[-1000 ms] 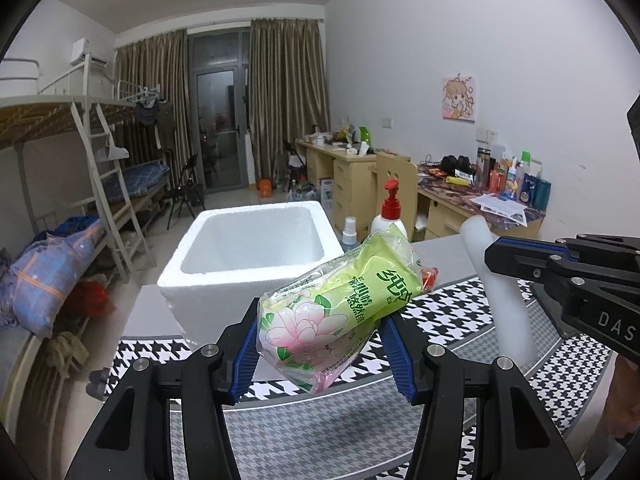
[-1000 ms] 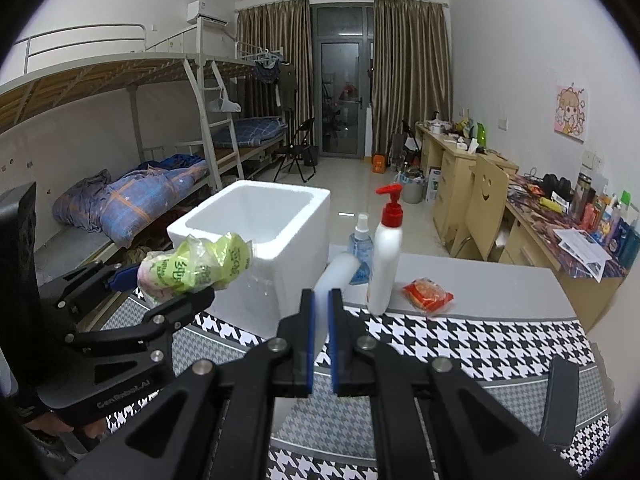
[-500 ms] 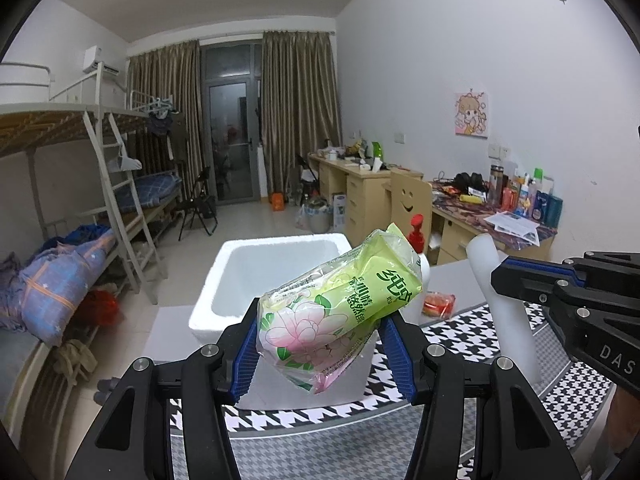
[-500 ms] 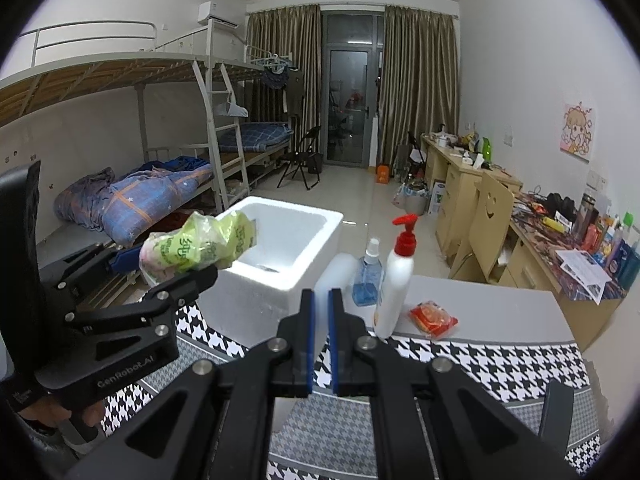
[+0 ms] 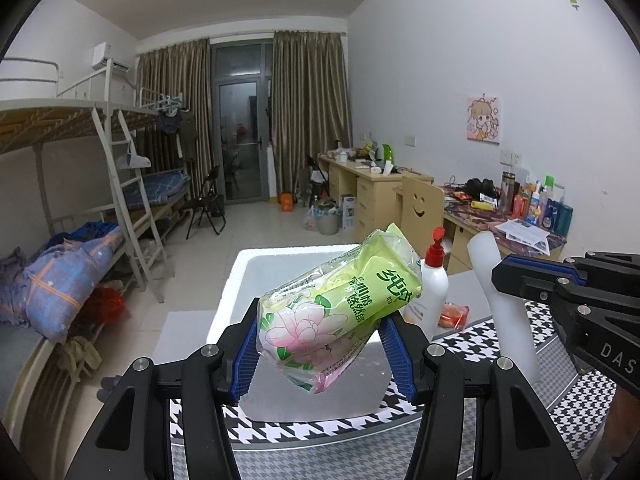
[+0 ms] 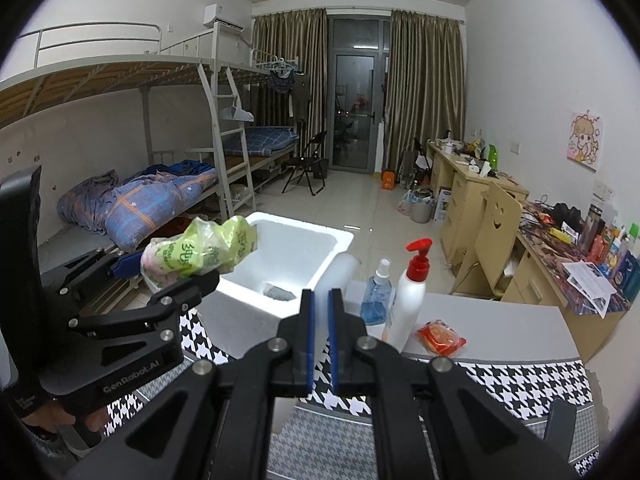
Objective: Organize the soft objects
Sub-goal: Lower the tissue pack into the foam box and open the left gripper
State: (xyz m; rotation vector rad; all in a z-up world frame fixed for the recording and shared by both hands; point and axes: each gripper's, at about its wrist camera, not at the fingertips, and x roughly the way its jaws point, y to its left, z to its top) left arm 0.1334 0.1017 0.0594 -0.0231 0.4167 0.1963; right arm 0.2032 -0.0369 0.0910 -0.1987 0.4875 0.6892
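My left gripper (image 5: 320, 350) is shut on a green and pink tissue pack (image 5: 336, 312) and holds it in the air over the near side of a white foam box (image 5: 256, 280). The pack (image 6: 196, 254) and the box (image 6: 296, 264) also show in the right wrist view; a small grey item lies in the box. My right gripper (image 6: 320, 336) is shut on a white soft tube (image 6: 332, 280), which stands up to the right of the box (image 5: 500, 296).
A white pump bottle with a red top (image 6: 408, 296), a blue spray bottle (image 6: 374, 296) and an orange packet (image 6: 440, 336) stand on the grey table (image 6: 500, 328) behind the houndstooth cloth (image 6: 520, 384). Bunk beds are left, desks right.
Both grippers have risen with their loads, and the foam box now sits lower in both views. The left gripper has moved closer over the box.
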